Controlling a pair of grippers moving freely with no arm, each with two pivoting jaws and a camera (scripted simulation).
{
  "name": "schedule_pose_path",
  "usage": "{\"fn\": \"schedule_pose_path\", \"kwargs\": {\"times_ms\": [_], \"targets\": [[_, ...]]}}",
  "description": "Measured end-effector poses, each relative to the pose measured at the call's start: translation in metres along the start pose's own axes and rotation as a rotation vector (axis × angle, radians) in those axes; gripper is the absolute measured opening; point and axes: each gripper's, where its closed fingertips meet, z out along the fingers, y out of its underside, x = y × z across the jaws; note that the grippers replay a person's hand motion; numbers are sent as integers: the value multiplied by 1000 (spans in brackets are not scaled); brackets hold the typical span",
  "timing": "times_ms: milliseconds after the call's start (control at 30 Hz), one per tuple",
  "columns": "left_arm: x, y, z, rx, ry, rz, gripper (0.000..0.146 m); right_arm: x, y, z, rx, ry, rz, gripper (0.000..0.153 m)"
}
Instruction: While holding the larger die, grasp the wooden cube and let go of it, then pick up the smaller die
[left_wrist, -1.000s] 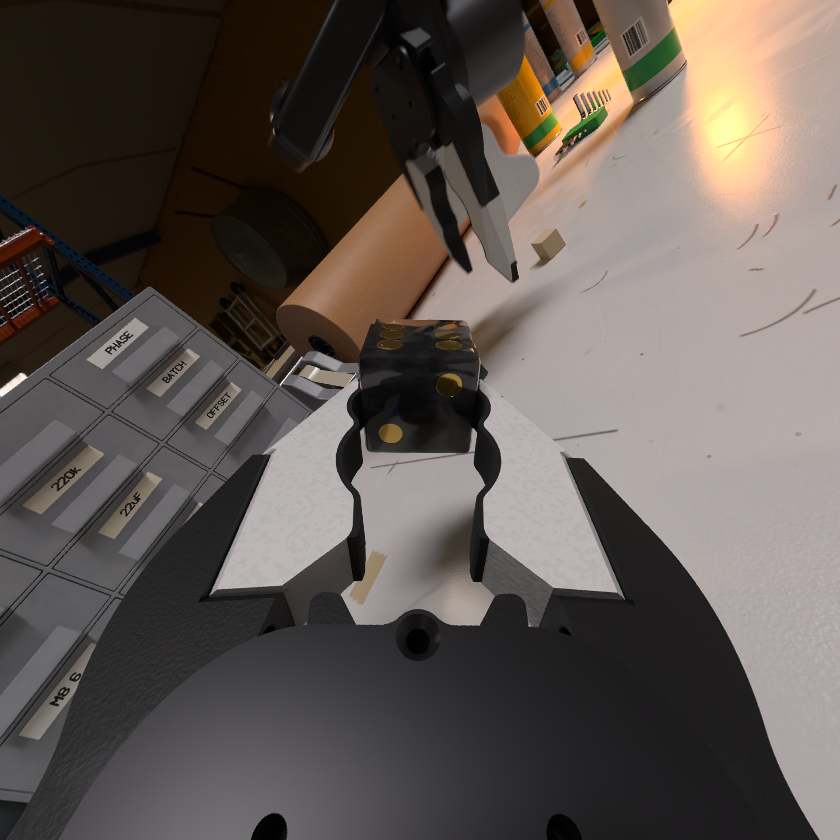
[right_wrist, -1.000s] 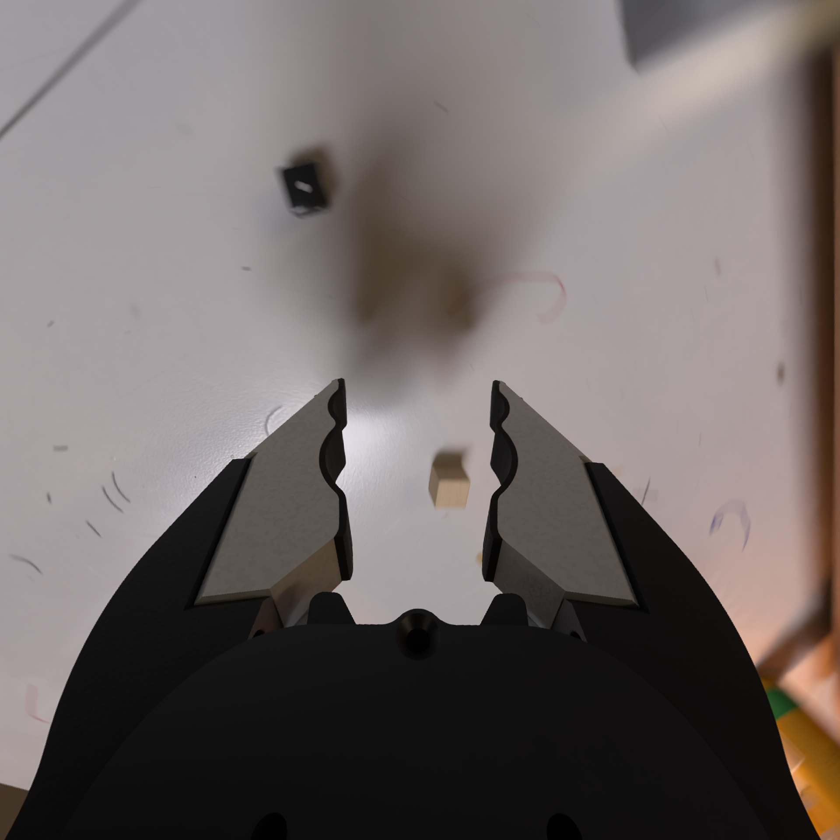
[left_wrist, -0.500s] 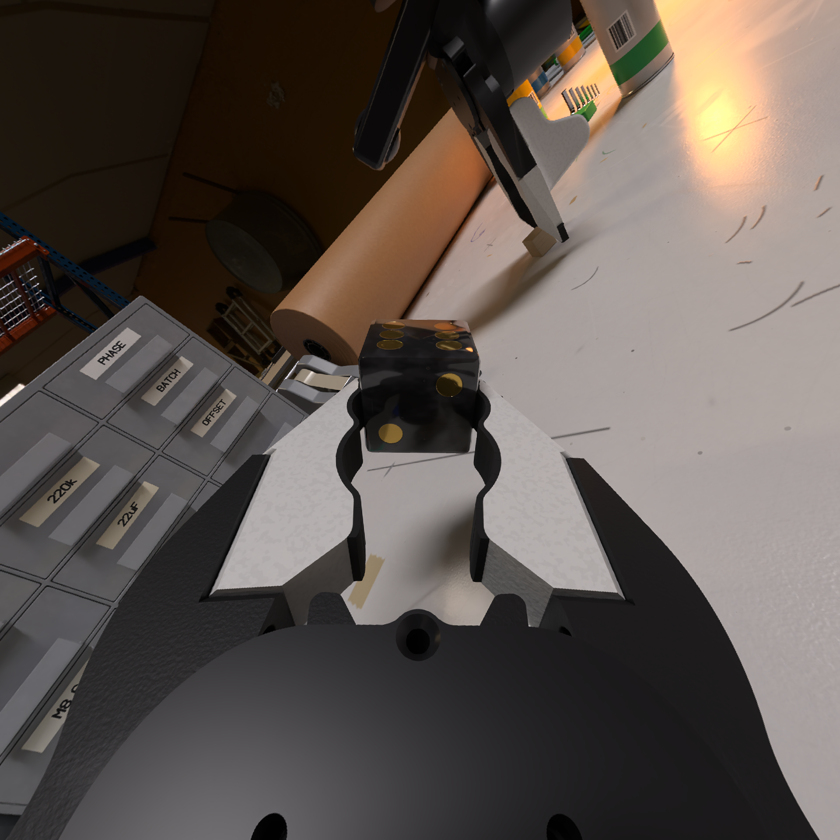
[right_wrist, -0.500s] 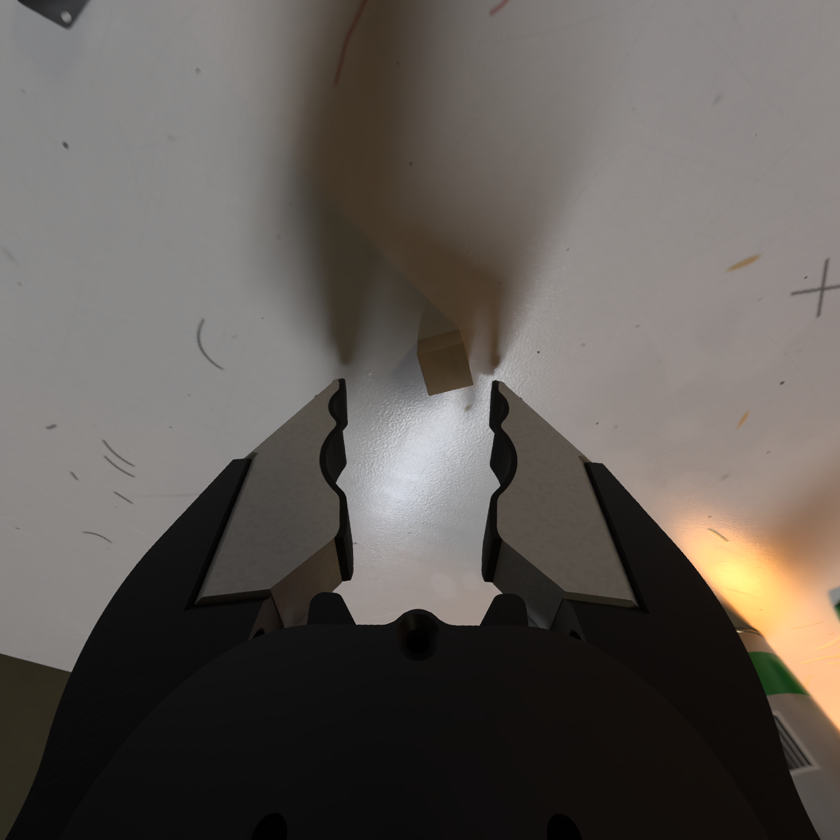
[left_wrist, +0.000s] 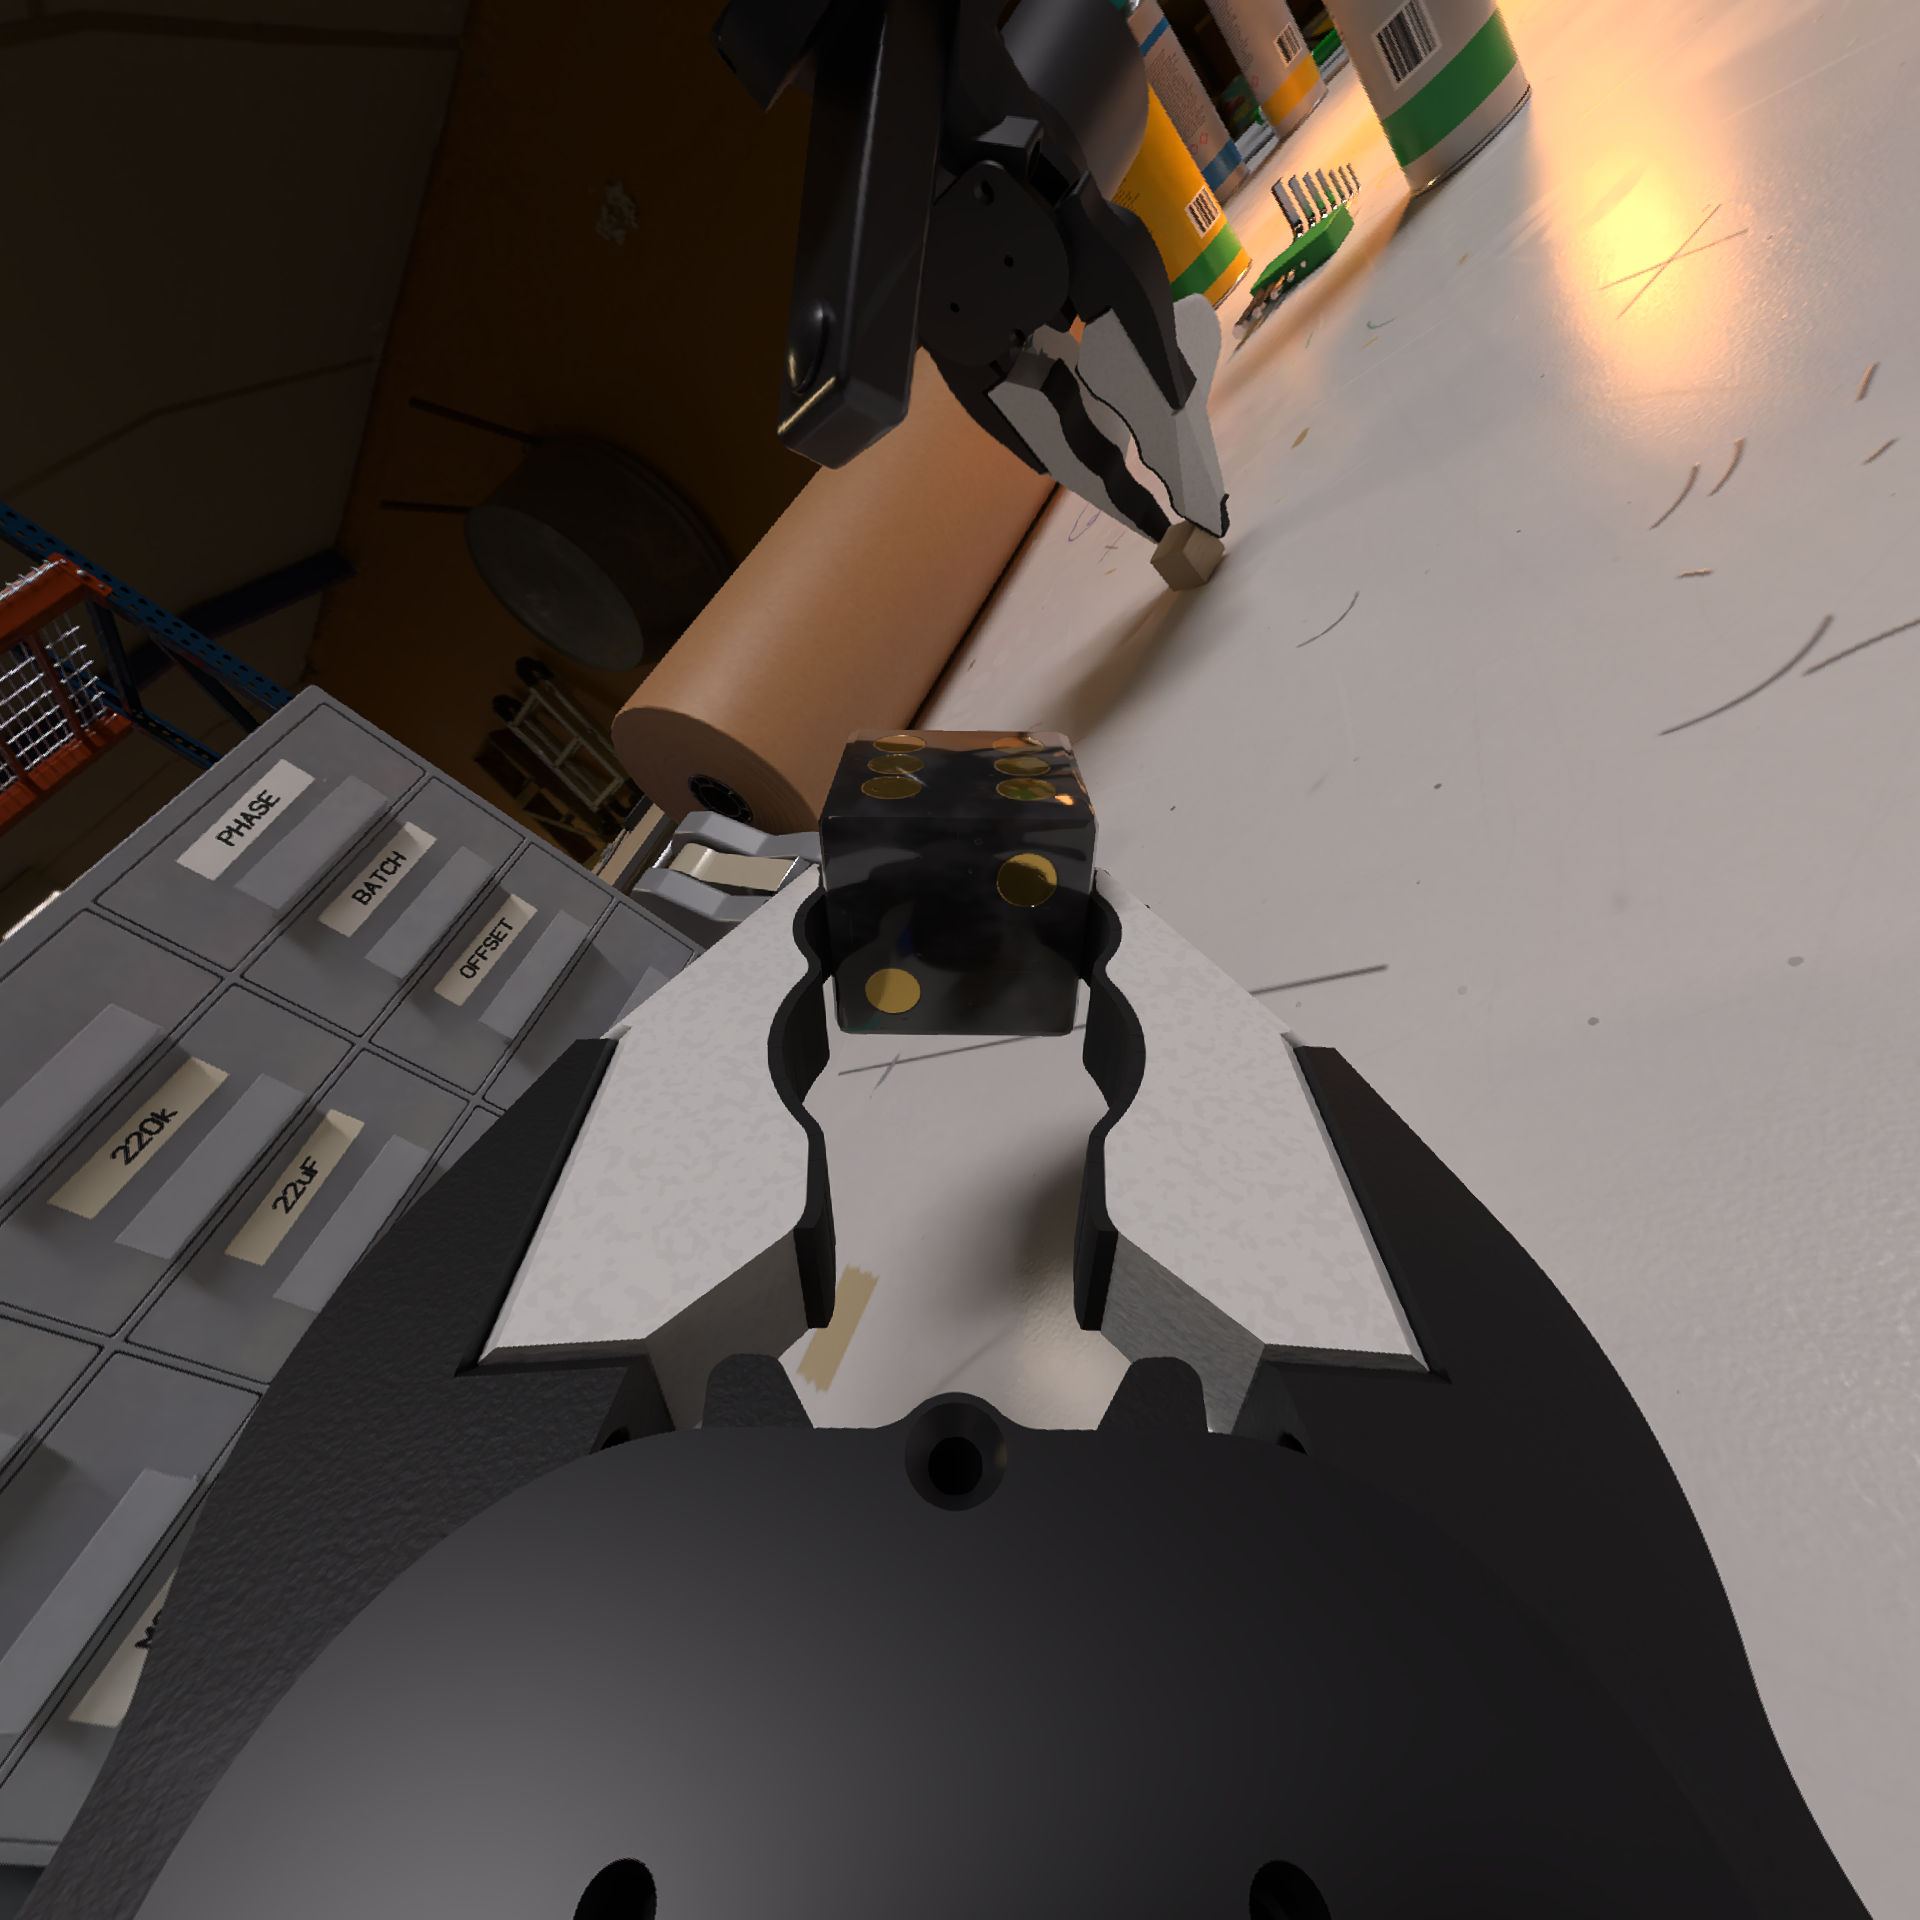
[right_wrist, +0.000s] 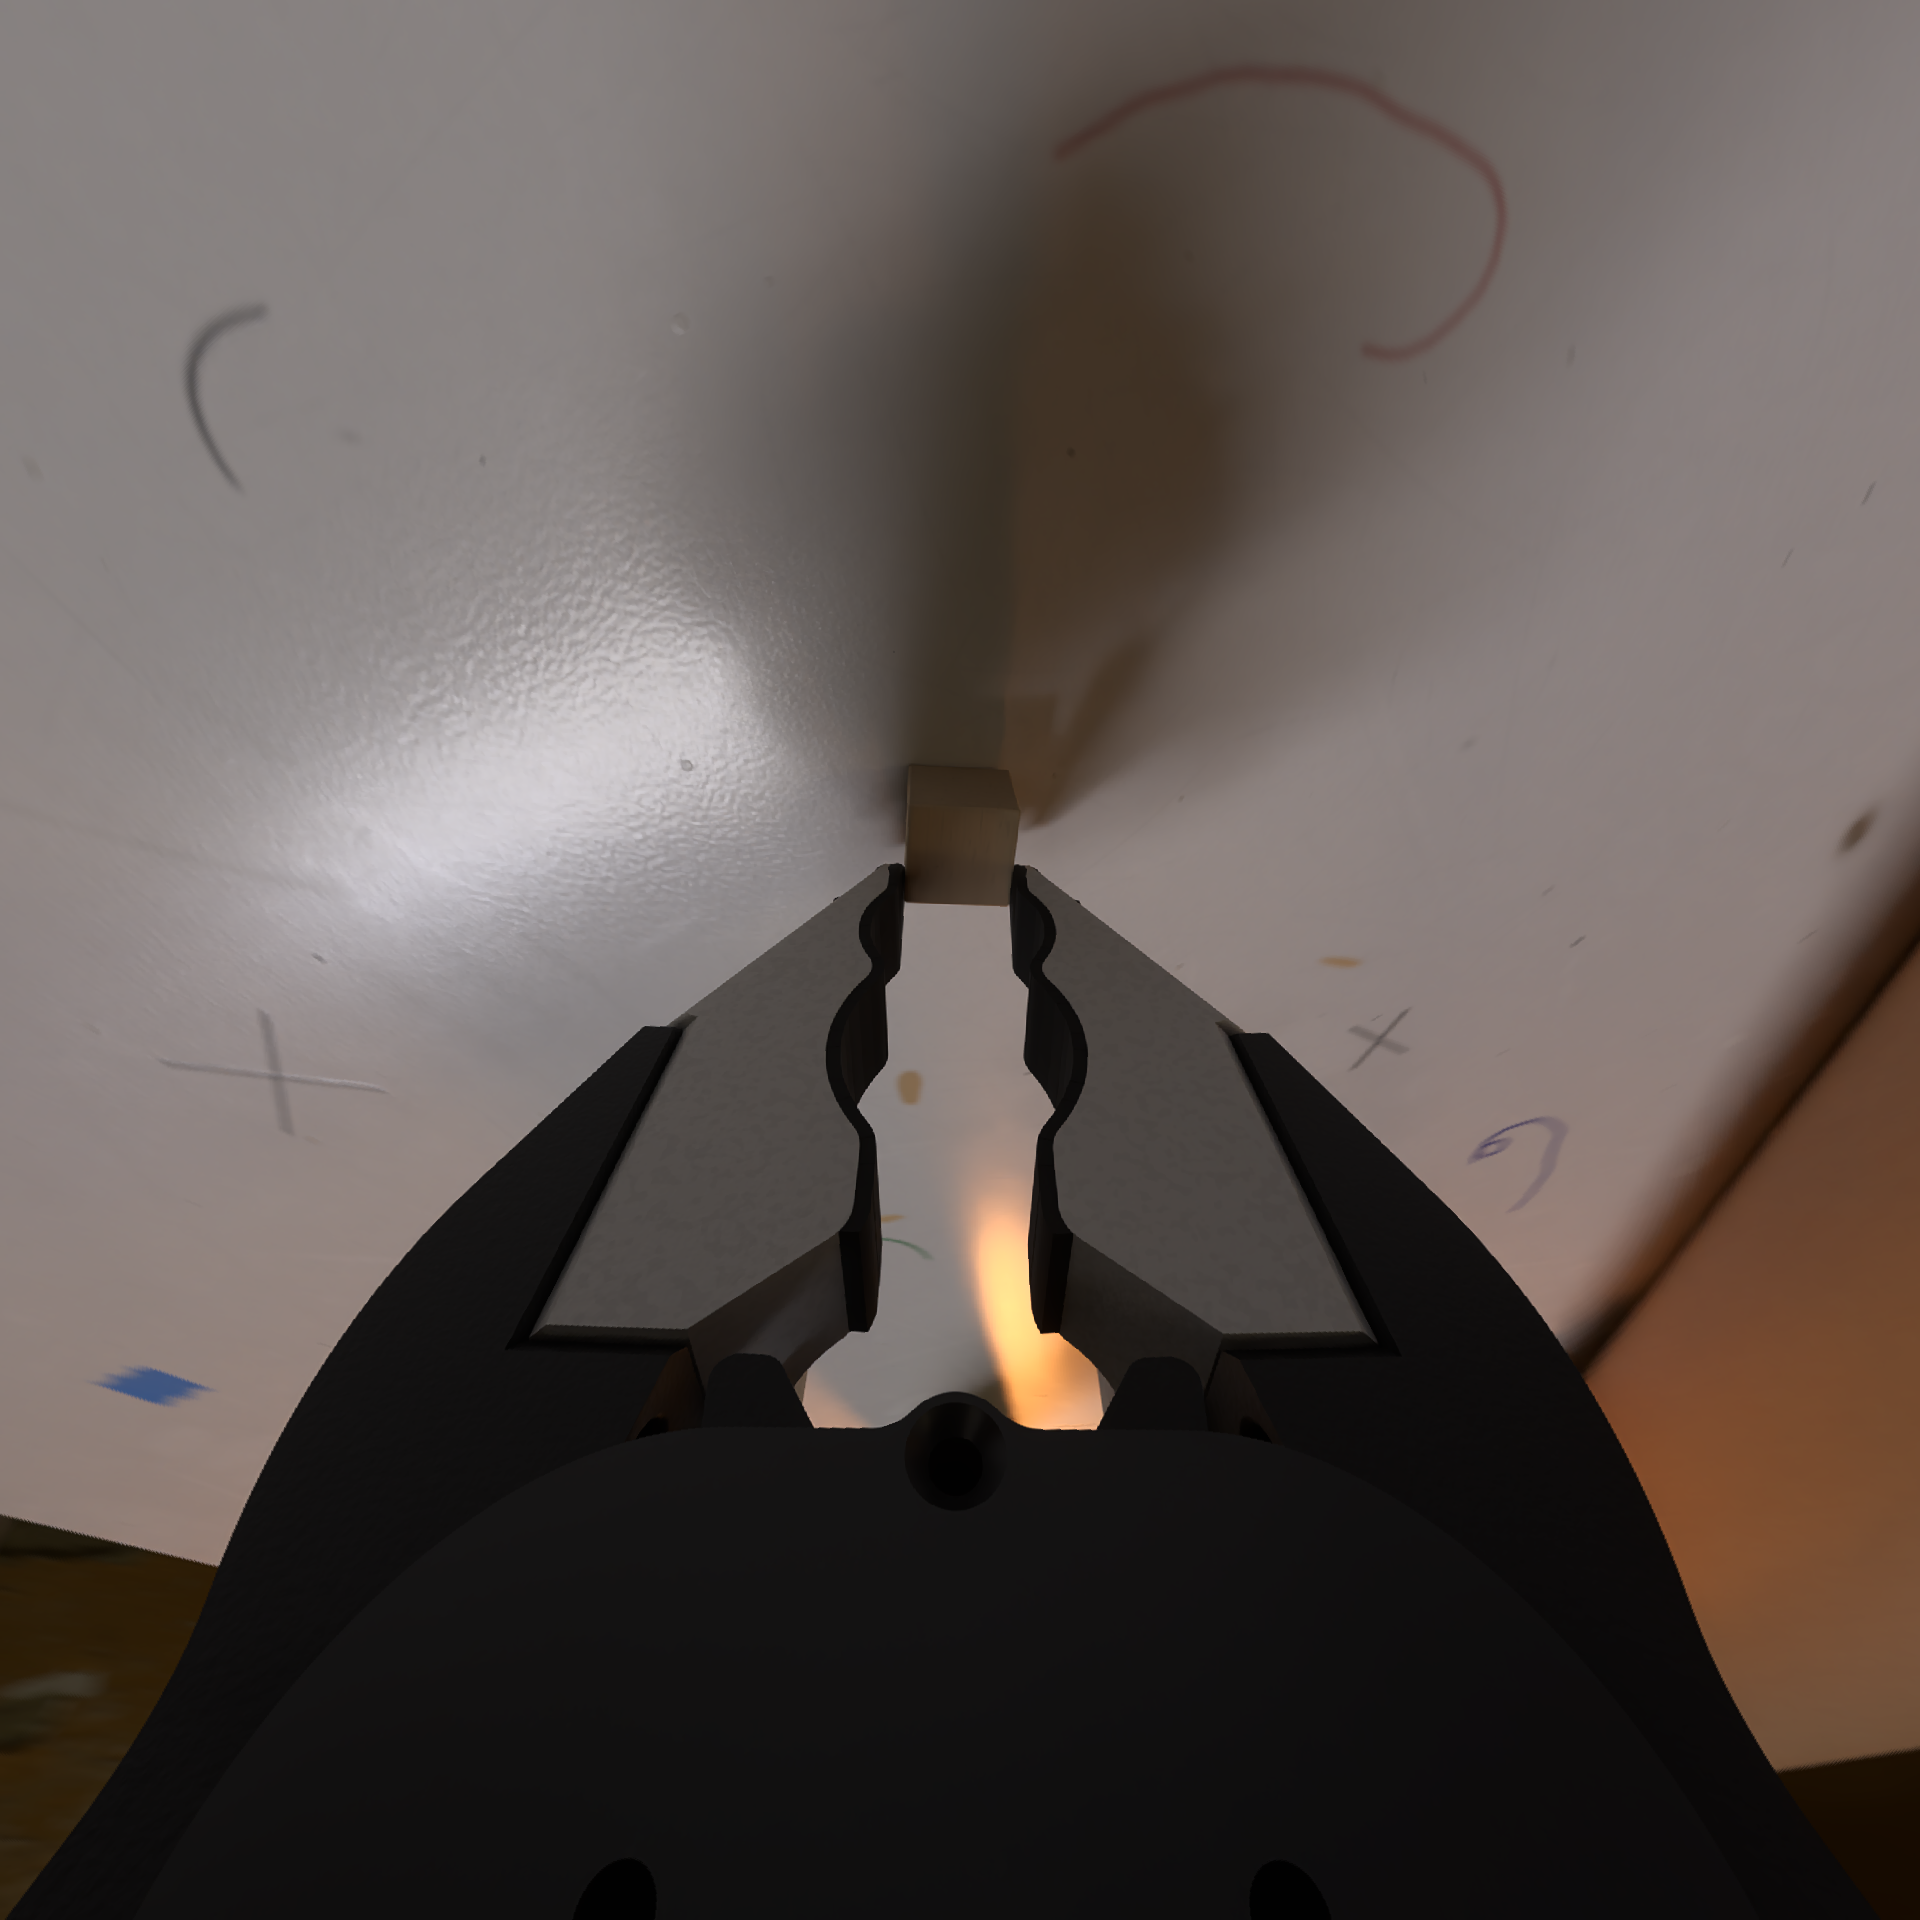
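Glossy black die, pale matte cube, both pinched

Left gripper (left_wrist: 956, 925) clamped on larger die (left_wrist: 956, 894), gold-pipped, above scuffed white table (left_wrist: 1558, 1039). Right gripper (right_wrist: 958, 883) pressed on wooden cube (right_wrist: 958, 831) at the tabletop. Only left wrist view: kraft paper roll (left_wrist: 831, 613), grey labelled drawer cabinet (left_wrist: 260, 1039), contents unseen.

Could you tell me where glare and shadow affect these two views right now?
Left wrist view: warm orange glare washes the table at upper right; the larger die stays sharp. Right wrist view: a broad dark shadow spreads above the wooden cube, with a white sheen to its left and an orange glow between the claw's fingers.
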Motion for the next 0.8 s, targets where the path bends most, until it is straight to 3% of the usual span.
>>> {"fn": "schedule_pose_path", "kwargs": {"times_ms": [200,300,367,467,600,700,800], "targets": [[0,1,0,-2,3,-9,47,10,-8,0,-30,70,-367,20],[-1,1,0,0,3,-17,47,16,-14,-2,-39,133,-443,22],[-2,1,0,3,1,-24,47,17,-12,-8,-24,116,-396,60],[-3,2,0,5,-3,-33,47,27,-6,-23,38,85,-220,81],[-3,2,2,5,-2,-34,47,24,-35,-48,261,43,-20,78],[-3,1,1,8,0,-36,47,-2,-88,-64,482,-26,-27,66],[-3,1,1,11,2,-40,47,-24,-127,-65,503,-77,-61,57]]}}
